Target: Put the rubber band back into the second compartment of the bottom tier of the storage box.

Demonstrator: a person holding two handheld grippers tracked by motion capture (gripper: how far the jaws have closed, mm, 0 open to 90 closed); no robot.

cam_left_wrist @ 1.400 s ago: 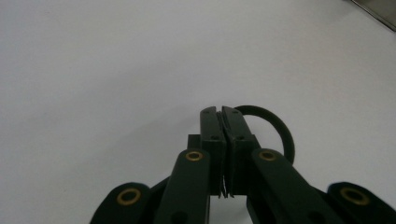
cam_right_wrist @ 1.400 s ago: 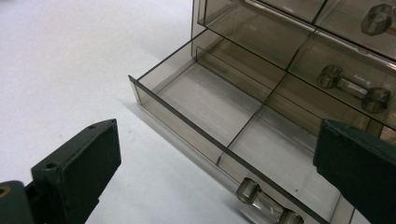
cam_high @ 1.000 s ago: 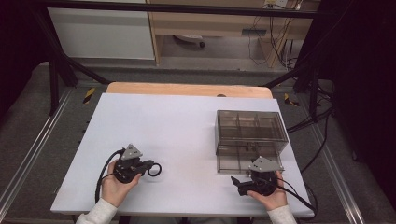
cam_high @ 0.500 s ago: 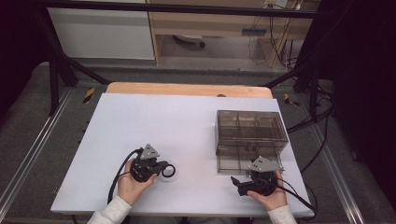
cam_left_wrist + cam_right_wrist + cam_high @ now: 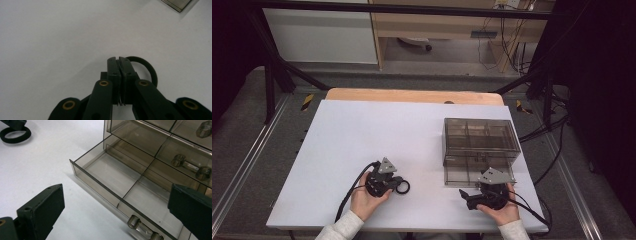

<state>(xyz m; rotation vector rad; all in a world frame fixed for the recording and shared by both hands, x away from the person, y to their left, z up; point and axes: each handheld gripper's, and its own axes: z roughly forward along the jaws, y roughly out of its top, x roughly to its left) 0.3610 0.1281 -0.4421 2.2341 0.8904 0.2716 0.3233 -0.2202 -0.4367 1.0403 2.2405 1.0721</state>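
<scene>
Left gripper view shows our left gripper (image 5: 119, 60) pinched closed on the black ring (image 5: 147, 70), low over the table (image 5: 50, 37). Our right gripper (image 5: 117, 212) gapes empty at the open drawer (image 5: 112, 177); we should carry the ring level and release it inside.

Between our wide-spread right gripper (image 5: 115, 215) jaws lies the open drawer (image 5: 120, 180) of a smoky clear box (image 5: 150, 135), empty, split by a divider, its handle (image 5: 143, 227) near us. A black ring (image 5: 15, 135) lies on the white table (image 5: 50, 162), far left.
</scene>
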